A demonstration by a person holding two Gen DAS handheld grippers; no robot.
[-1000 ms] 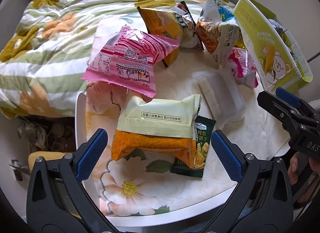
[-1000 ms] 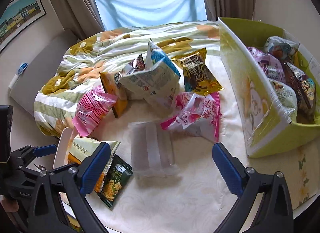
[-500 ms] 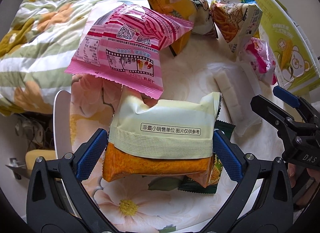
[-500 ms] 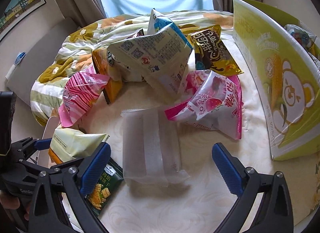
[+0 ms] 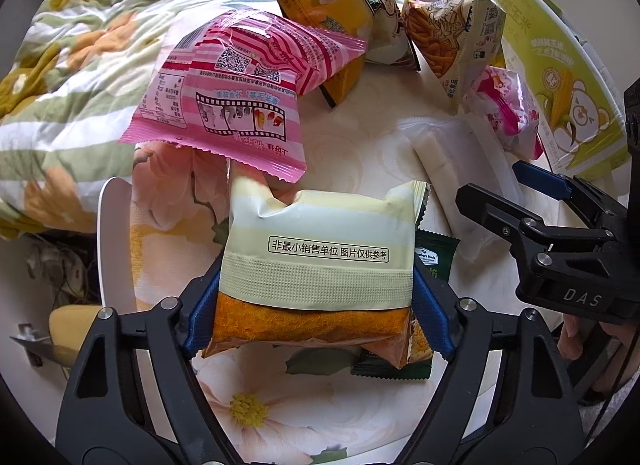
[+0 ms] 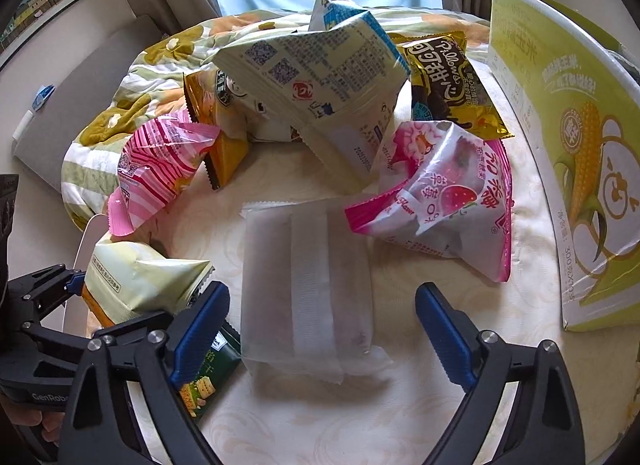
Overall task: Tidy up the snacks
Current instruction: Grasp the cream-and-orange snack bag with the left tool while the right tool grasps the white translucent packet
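One cream-and-orange packet (image 5: 316, 265) is clamped between the blue pads of the left gripper (image 5: 316, 309), whose jaws have just been closing; one green cracker sachet (image 5: 434, 261) lies under it. Just right of that packet, one translucent white packet (image 6: 306, 285) lies between the right gripper's (image 6: 322, 333) fingers, which have just been narrowing yet are held clear of it; behind the cream packet two pink bags (image 6: 160, 169) (image 6: 448, 201) are counted, one on each side, and one yellow-green box (image 6: 568, 145) stands at the far right.
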